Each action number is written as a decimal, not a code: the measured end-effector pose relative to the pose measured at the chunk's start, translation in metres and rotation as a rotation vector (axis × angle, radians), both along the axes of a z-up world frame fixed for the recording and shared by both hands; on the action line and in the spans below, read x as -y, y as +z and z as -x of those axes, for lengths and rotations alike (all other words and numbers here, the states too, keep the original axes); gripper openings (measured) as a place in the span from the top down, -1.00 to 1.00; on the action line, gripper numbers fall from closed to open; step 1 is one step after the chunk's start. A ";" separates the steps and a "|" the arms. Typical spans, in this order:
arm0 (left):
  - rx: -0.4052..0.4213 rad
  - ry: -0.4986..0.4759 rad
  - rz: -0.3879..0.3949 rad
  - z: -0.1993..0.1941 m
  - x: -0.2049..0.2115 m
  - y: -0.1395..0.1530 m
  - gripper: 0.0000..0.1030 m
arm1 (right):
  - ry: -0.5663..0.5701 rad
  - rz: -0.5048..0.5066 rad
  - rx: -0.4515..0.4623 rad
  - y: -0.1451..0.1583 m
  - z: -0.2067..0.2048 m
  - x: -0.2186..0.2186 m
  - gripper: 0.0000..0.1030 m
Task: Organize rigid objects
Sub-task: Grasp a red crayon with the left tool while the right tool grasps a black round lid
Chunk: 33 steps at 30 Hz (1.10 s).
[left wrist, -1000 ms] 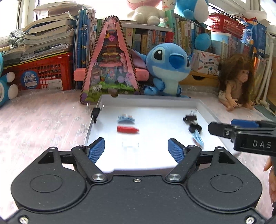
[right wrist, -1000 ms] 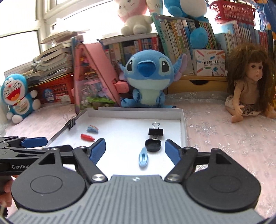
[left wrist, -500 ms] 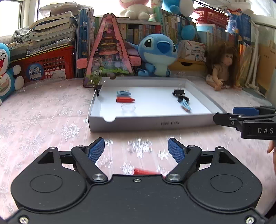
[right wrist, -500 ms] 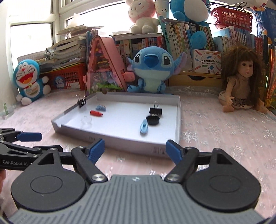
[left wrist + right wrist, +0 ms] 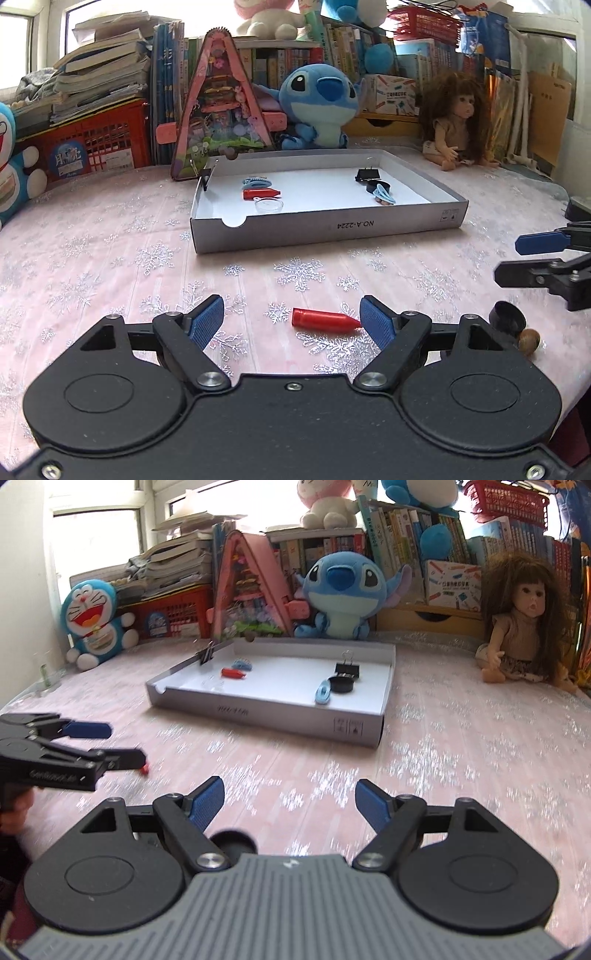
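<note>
Red crayon (image 5: 324, 320) lies on the tablecloth (image 5: 110, 266) between the wide-apart fingers of the left gripper (image 5: 293, 320). It should drop lower, then squeeze the middle. The right gripper (image 5: 290, 800) is apart too, holding nothing.

left hand-held gripper (image 5: 291, 319): black, blue pads | right hand-held gripper (image 5: 290, 799): ribbed grey, blue pads

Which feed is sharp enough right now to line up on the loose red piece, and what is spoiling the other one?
Left wrist: sharp; the red bullet-shaped piece on the tablecloth is crisp between the open left gripper fingers; windows behind blow out. Right wrist: motion blur smears the cloth's snowflakes and the right gripper foreground; the tray is soft but readable; fisheye bends both.
</note>
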State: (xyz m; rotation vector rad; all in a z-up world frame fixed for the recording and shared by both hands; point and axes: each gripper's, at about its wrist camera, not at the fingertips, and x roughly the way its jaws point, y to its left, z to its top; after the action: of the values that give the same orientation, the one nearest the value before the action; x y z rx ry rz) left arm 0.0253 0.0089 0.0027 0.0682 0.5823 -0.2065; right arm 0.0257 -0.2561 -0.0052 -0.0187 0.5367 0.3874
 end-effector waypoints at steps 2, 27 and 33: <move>-0.006 -0.001 -0.003 0.000 0.002 -0.002 -0.53 | 0.014 0.009 -0.007 -0.001 0.006 0.001 -0.65; -0.021 -0.041 0.012 -0.001 0.013 -0.010 0.18 | 0.111 0.052 -0.072 -0.012 0.016 -0.013 0.26; -0.025 -0.038 0.020 -0.001 0.013 -0.009 0.19 | 0.110 0.046 -0.068 -0.012 0.013 -0.015 0.27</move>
State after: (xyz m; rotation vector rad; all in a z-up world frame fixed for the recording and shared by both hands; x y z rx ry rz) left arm 0.0266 -0.0039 -0.0061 0.0573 0.6040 -0.2500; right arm 0.0126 -0.2415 -0.0167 -0.0801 0.6136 0.4843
